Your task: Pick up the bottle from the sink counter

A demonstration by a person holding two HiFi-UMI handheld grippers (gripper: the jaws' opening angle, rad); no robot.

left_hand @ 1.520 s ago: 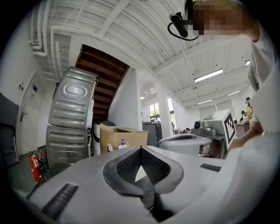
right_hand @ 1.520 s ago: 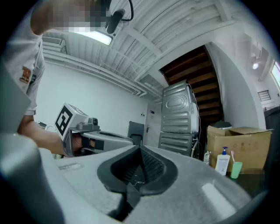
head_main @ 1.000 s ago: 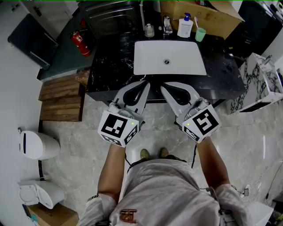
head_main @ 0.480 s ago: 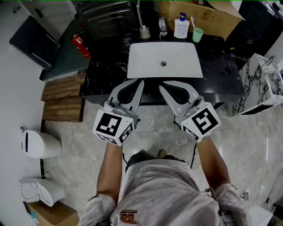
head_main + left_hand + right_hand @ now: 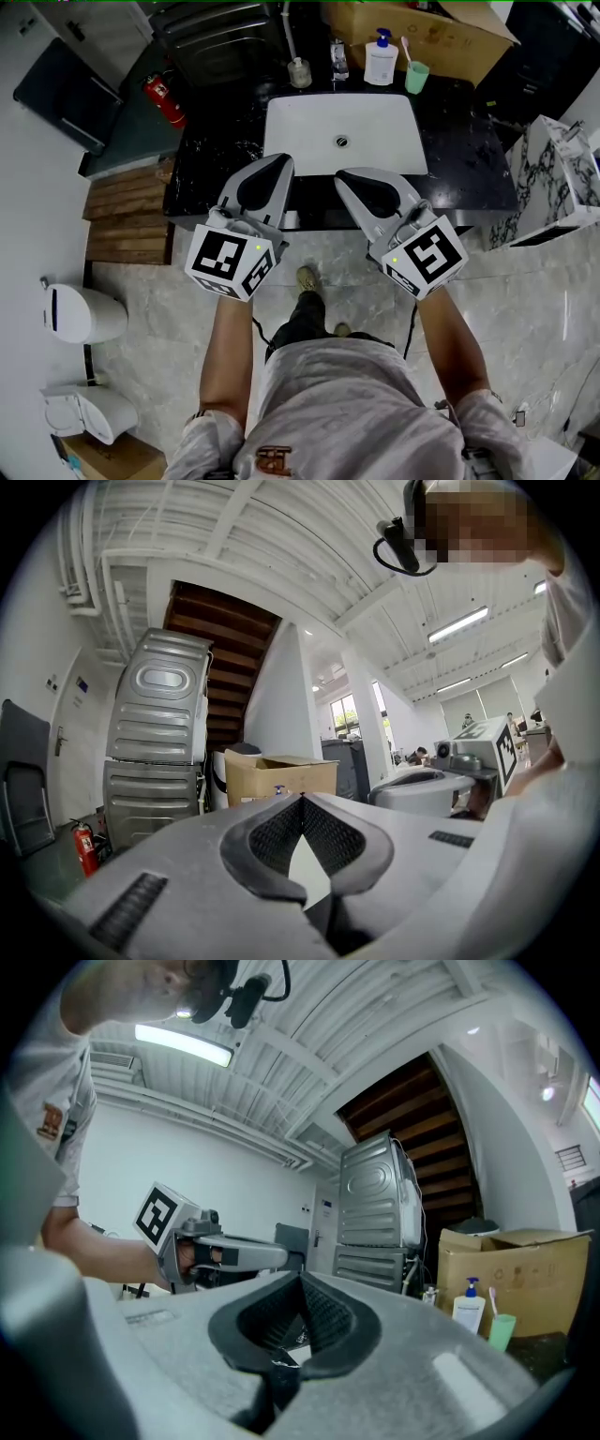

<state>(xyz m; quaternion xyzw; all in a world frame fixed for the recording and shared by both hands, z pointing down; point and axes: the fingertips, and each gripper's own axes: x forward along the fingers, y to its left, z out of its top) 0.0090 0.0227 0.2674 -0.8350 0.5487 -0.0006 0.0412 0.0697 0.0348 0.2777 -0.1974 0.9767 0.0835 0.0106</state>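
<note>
This is a washroom mock-up inside a large open hall. A black marble desk (image 5: 220, 159) holds a white sink (image 5: 300, 141), with a pump bottle (image 5: 380, 58) and toothbrush cup (image 5: 417, 75) at its far edge. A toilet (image 5: 89, 412) stands near left. Stacked grey appliances (image 5: 155, 752), a cardboard box (image 5: 441, 37), a fire extinguisher (image 5: 164, 101) and ceiling strip lights (image 5: 457, 625) show the hall.

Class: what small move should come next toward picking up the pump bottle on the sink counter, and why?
Probably reach the right gripper forward over the basin toward the pump bottle, opening its fingers on the way. Both it and the left gripper are shut and empty at the near edge of the counter; the bottle stands at the back.
</note>
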